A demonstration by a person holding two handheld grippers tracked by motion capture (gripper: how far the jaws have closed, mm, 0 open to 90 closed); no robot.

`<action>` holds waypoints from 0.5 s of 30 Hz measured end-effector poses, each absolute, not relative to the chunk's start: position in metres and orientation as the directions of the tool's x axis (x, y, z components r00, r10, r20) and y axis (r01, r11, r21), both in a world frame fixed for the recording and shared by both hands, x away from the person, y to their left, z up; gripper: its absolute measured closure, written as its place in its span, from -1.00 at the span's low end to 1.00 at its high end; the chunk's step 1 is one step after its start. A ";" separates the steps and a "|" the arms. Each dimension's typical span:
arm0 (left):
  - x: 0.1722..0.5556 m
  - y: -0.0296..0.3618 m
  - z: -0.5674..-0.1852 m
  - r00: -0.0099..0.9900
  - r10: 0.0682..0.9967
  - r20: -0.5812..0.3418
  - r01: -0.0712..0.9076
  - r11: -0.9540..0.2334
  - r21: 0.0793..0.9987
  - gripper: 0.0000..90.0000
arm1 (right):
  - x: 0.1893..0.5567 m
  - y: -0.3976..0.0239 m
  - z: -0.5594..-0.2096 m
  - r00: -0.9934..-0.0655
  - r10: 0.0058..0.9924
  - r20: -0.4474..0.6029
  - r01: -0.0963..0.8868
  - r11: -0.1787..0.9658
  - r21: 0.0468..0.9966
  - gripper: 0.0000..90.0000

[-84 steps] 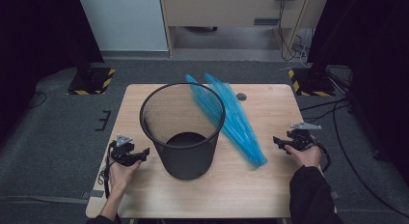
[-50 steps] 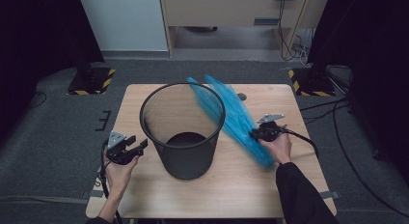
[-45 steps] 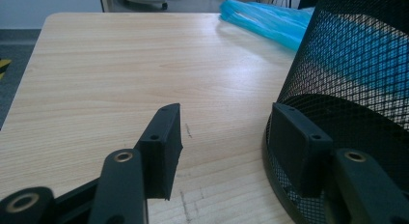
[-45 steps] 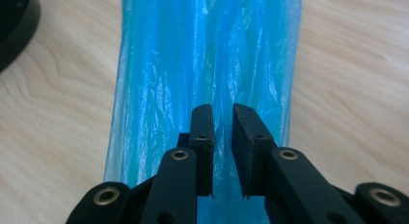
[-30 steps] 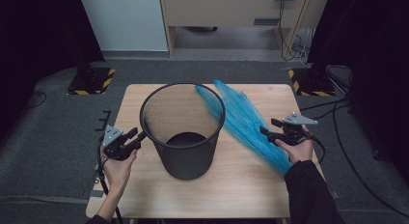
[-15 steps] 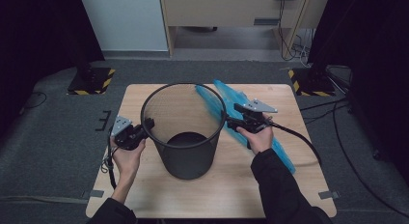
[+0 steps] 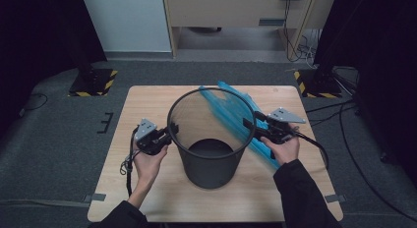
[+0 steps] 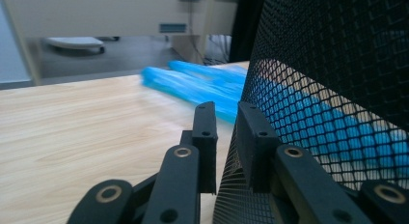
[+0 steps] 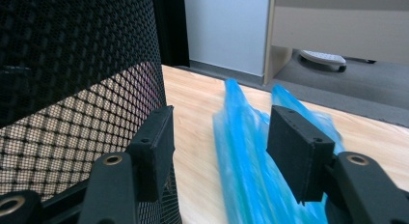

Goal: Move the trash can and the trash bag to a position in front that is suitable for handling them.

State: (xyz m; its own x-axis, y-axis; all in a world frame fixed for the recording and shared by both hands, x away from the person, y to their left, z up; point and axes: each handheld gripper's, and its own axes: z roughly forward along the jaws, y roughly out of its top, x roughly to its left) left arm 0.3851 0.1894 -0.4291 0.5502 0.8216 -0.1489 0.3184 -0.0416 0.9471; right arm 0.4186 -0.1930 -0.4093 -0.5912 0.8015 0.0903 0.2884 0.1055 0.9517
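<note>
A black mesh waste bin point(image 7: 209, 169) stands upright mid-table. Behind it and to its right a long blue plastic bag point(image 7: 263, 149) lies flat, partly seen through the mesh. My left gripper point(image 7: 169, 133) is low against the bin's left side; its jaws point(image 8: 226, 147) leave only a narrow gap, and the edge of the bin's wall point(image 8: 337, 64) shows in it. My right gripper point(image 7: 250, 126) is by the bin's right side, open wide point(image 9: 224, 132). The blue bag point(image 9: 246, 151) lies on the wood beyond its jaws, and the bin point(image 9: 72, 64) is at its left.
The wooden table point(image 7: 147, 105) has bare wood left of the bin and along the front. Grey carpet surrounds it, with stand bases marked in yellow and black point(image 7: 93, 83) at the far corners. Cables point(image 7: 344, 115) run on the floor to the right.
Both grippers have moved inward from the table's sides to the bin. The right one swung out, then came in over the bag, which shifted slightly.
</note>
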 end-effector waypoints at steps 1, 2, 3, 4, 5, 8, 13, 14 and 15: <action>0.385 0.184 -0.429 0.558 0.817 -0.145 0.319 -0.049 0.947 0.71 | 0.416 -0.198 -0.409 -0.588 0.805 0.081 0.288 0.115 0.951 -0.05; 0.385 0.182 -0.429 0.563 0.814 -0.146 0.326 -0.055 0.944 0.70 | 0.413 -0.204 -0.408 -0.586 0.806 0.079 0.290 0.117 0.950 -0.05; 0.385 0.180 -0.428 0.565 0.814 -0.134 0.321 -0.067 0.945 0.66 | 0.412 -0.207 -0.408 -0.584 0.808 0.083 0.290 0.112 0.950 -0.06; 0.386 0.181 -0.428 0.564 0.819 -0.105 0.318 -0.098 0.943 0.52 | 0.411 -0.212 -0.408 -0.582 0.808 0.090 0.296 0.108 0.949 -0.10; 0.386 0.184 -0.428 0.560 0.824 -0.089 0.325 -0.119 0.938 0.42 | 0.411 -0.214 -0.408 -0.578 0.811 0.089 0.298 0.108 0.948 -0.12; 0.384 0.195 -0.430 0.546 0.835 -0.065 0.354 -0.160 0.921 0.27 | 0.413 -0.219 -0.407 -0.566 0.822 0.064 0.303 0.136 0.943 -0.23; 0.365 0.245 -0.450 0.467 0.880 -0.082 0.454 -0.160 0.877 -0.05 | 0.426 -0.238 -0.418 -0.515 0.857 0.019 0.362 0.197 0.911 -0.54; 0.360 0.255 -0.456 0.444 0.891 -0.089 0.483 -0.154 0.862 -0.12 | 0.429 -0.241 -0.423 -0.506 0.862 0.028 0.396 0.203 0.896 -0.58; 0.357 0.264 -0.462 0.419 0.903 -0.098 0.500 -0.140 0.855 -0.24 | 0.436 -0.245 -0.435 -0.499 0.866 0.016 0.435 0.235 0.869 -0.58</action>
